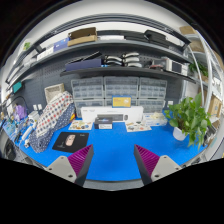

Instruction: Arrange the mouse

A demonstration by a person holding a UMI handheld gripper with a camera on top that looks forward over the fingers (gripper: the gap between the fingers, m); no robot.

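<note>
My gripper (113,156) is open and empty, with bare blue table (112,145) between its two magenta pads. A black flat square pad (70,141) lies on the table just ahead of the left finger (82,160). I cannot make out a mouse on it or elsewhere. The right finger (146,160) is over bare blue table.
A white box-like device (106,120) and papers sit at the table's far edge. A checkered bag (52,118) stands at the left. A green potted plant (188,118) stands at the right. Shelves with drawer units (120,92) fill the back wall.
</note>
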